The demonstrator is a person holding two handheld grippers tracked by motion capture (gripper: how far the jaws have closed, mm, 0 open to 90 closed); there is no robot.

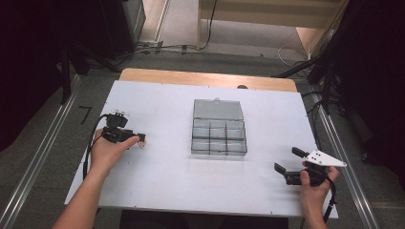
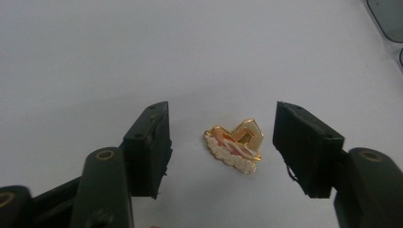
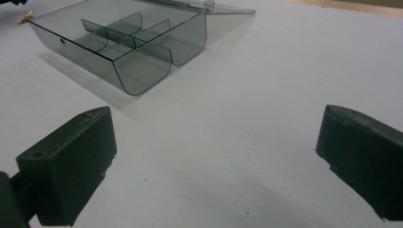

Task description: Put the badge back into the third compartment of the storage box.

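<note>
Gold brooch point(image 2: 234, 145) lies flat on the worktop point(image 1: 157, 176) between my left claw point(image 2: 222, 147) pads, untouched, claw released; right claw point(image 3: 216, 166) released, far off.

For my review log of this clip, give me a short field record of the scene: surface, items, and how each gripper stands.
surface: white table top
item in hand's reach: small gold brooch, lying on the table
container: clear grey compartment box, lid open, mid-table; compartments look empty
left gripper: jaws either side of the brooch, pads not touching it
right gripper: open, nothing between the jaws, apart from the box
brooch to box: apart, brooch well left of the box
</note>
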